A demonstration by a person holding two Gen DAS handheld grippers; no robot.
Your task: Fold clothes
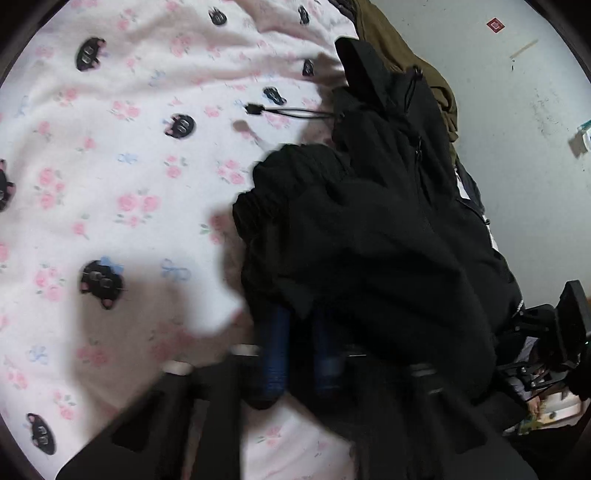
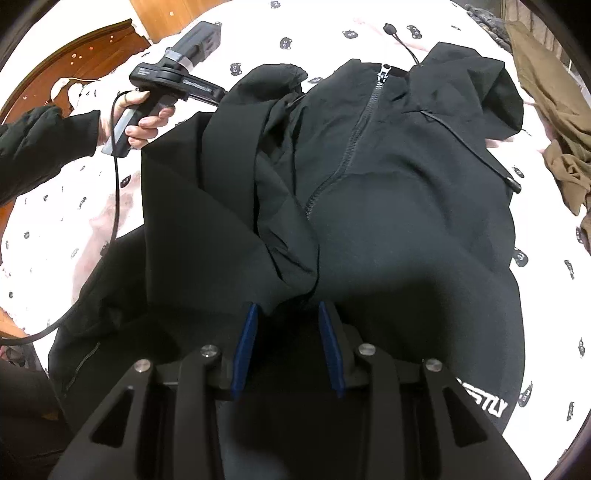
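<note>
Bed cover (image 1: 122, 155): white fleece printed with pink roses, blue bows and black cat faces, spread over the bed.
Wooden headboard (image 2: 88, 62): brown, curved, past the bed's far left corner.
Floor (image 1: 517, 110): pale grey, scuffed, beside the bed.
Red tag (image 1: 495, 25): small square on the floor.

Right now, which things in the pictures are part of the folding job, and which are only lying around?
Part of the job:
- black jacket, zipped, hood at the far end
- left gripper, shut on a fold of the jacket
- right gripper, at the jacket's near edge

Only lying around:
- olive-brown garment beside the hood
- floral bedsheet under everything
</note>
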